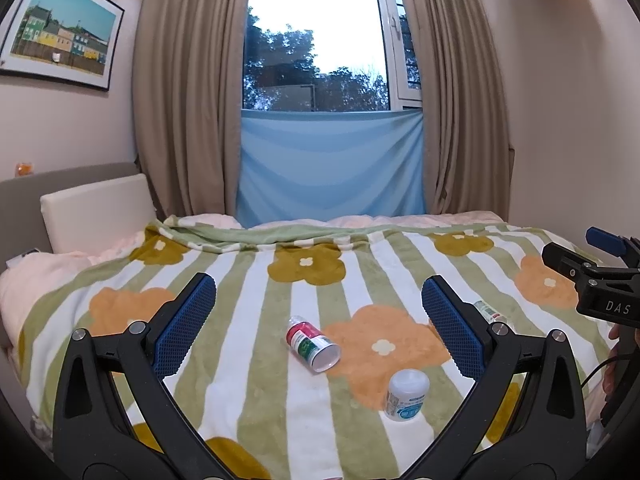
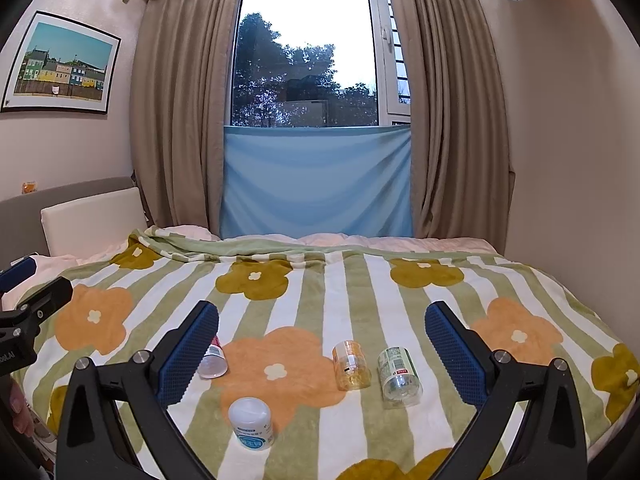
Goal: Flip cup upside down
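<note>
Left gripper: spread wide, nothing between the blue pads, held above the bed. Right gripper: likewise spread wide, nothing held, above the same bed.

On the flowered blanket, four small containers noted. Red cup: on its side, open mouth toward the camera, lying on a white stripe just beside an orange flower, between the left gripper's fingers in view. Same cup partly hidden behind the left pad in the right wrist view. White jar: upright, nearest the camera, on the flower's near edge. Yellow cup: clear, on its side, right of the flower. Green cup: clear with green label, on its side, just beside the yellow one, apart from it. Which of the three cups is the task's own: cannot tell.

Right gripper's body visible at the right edge of the left wrist view. Window, curtains, blue cloth beyond the bed; picture on the left wall.
</note>
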Available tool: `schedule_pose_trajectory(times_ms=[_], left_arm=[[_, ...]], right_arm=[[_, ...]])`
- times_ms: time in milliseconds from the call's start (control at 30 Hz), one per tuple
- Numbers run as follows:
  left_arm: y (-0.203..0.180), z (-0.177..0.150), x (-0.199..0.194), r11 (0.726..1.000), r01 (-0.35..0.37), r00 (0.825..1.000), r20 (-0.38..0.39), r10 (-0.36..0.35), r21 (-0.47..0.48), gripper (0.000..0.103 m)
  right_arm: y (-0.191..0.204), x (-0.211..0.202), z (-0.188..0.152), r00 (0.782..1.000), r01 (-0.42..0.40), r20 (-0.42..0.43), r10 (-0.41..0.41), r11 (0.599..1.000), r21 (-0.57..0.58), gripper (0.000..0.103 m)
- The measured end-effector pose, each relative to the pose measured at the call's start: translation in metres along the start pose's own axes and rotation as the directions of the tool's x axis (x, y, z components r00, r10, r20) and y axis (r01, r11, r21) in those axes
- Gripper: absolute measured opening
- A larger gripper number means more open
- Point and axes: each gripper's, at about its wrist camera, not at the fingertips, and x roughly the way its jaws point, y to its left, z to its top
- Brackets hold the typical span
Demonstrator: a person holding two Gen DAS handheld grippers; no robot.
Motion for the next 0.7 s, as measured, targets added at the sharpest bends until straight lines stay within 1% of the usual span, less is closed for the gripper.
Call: schedule_pose_trajectory(times_ms=[700], left_arm=[[-0.0022, -0.0003, -0.001, 1.0, 0.005, 1.0, 0.026, -0.005, 0.003, 0.103]], right_arm=[[-0.0039, 0.0006, -0.0016, 1.0, -0.003, 0.002, 0.003, 1.0, 0.001, 0.103]])
